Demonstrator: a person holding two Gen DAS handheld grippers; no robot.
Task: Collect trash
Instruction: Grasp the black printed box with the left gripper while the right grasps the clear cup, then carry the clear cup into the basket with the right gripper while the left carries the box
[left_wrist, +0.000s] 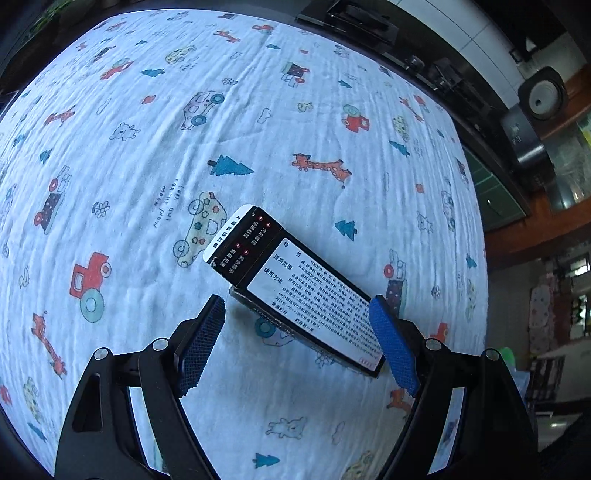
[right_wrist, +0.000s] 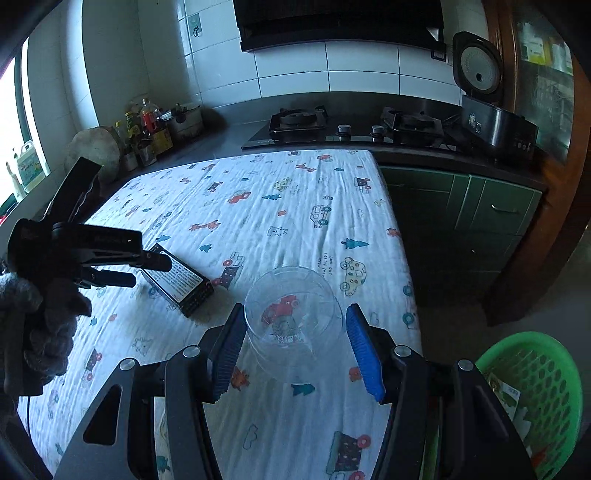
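Left hand-held gripper (left_wrist: 297, 339) spread wide, astride the black carton (left_wrist: 303, 291) lying flat on the tabletop (left_wrist: 147, 147). Likely light, stiff card; take it across the short sides. Long axis diagonal, flap end pointing away. Right hand-held gripper (right_wrist: 295, 347) unclenched around a clear plastic cup (right_wrist: 291, 321): flimsy, slippery.
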